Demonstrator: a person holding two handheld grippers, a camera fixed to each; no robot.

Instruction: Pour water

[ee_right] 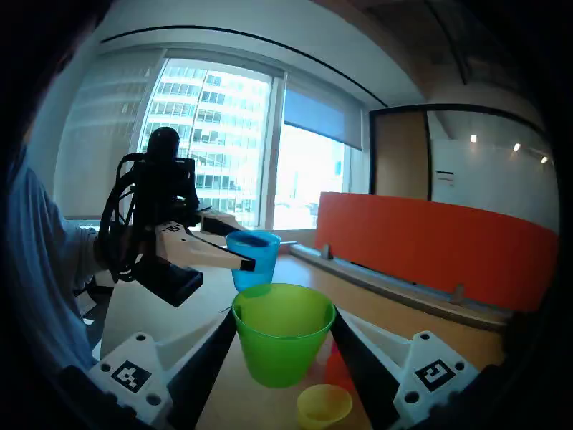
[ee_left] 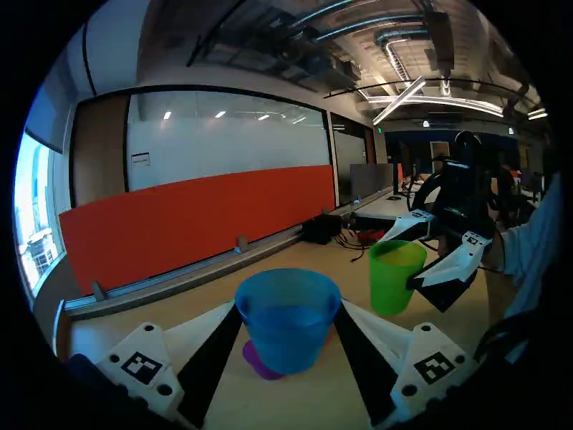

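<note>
Jaws on my left gripper closed around the blue cup; those on right gripper clamp the green cup. Both upright above table.

White-bodied left gripper and right gripper, each with tapering wedge-shaped fingers faced in black, square black-and-white tags at the finger bases flanked by dark screws, a black upper housing draped in looped black cables, and a light blue shirt sleeve.
</note>
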